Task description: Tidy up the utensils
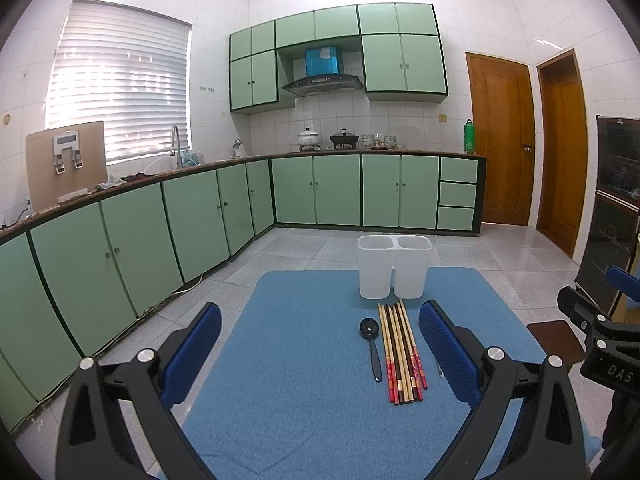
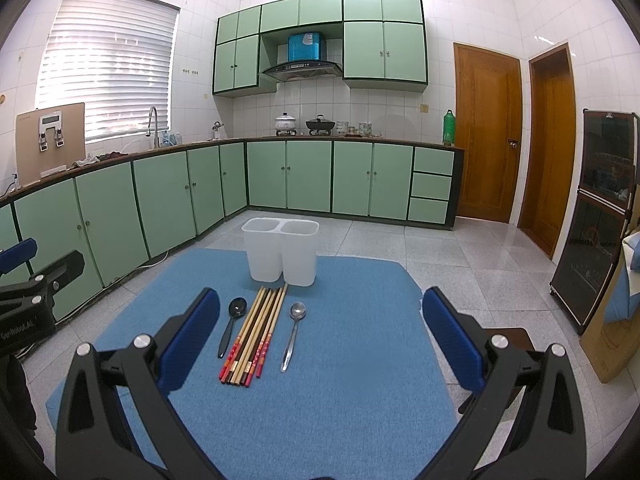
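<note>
A white two-compartment utensil holder (image 1: 394, 266) (image 2: 280, 250) stands upright at the far side of a blue mat (image 1: 304, 380) (image 2: 340, 360). In front of it lie several chopsticks (image 1: 402, 350) (image 2: 254, 334) side by side, a black spoon (image 1: 371, 344) (image 2: 232, 324) to their left and a metal spoon (image 2: 294, 332) to their right. The metal spoon is mostly hidden behind a finger in the left wrist view. My left gripper (image 1: 320, 340) is open and empty above the mat's near side. My right gripper (image 2: 320, 328) is open and empty, with the utensils between its fingers' lines.
Green kitchen cabinets (image 1: 192, 216) (image 2: 160, 196) run along the left and back. Wooden doors (image 2: 486, 132) and a dark glass cabinet (image 2: 600, 216) stand at the right. A cardboard box (image 2: 612, 344) is at the right. Grey tiled floor (image 2: 460, 264) surrounds the mat.
</note>
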### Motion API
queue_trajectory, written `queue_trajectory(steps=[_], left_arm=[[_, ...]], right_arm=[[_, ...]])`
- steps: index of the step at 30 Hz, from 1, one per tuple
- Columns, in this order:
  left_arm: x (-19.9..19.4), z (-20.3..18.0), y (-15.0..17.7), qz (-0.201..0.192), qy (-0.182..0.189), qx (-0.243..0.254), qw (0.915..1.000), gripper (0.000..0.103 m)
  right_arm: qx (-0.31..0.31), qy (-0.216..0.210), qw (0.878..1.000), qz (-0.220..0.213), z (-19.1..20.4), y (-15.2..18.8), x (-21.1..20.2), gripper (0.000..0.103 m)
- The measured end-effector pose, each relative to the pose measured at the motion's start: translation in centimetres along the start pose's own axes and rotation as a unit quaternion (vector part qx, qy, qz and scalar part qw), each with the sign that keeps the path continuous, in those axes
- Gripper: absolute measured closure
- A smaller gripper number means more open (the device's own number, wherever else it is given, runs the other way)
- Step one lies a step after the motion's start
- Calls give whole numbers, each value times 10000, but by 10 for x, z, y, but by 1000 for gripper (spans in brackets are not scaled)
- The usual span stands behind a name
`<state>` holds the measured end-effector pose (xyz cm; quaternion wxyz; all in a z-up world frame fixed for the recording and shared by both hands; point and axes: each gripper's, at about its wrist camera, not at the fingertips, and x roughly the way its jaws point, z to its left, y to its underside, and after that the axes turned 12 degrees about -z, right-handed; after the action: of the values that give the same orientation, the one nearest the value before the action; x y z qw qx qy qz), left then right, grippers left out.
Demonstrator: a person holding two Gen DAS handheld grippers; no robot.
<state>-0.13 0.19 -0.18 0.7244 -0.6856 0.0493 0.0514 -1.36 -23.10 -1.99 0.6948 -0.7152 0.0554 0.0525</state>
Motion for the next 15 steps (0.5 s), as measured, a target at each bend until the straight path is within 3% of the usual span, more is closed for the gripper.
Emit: queue_trajectory(steps=[15], left_arm=[[2, 3, 4, 44, -12, -10, 10000, 6]], right_arm=[[6, 1, 10000, 40, -4, 8, 5, 5]])
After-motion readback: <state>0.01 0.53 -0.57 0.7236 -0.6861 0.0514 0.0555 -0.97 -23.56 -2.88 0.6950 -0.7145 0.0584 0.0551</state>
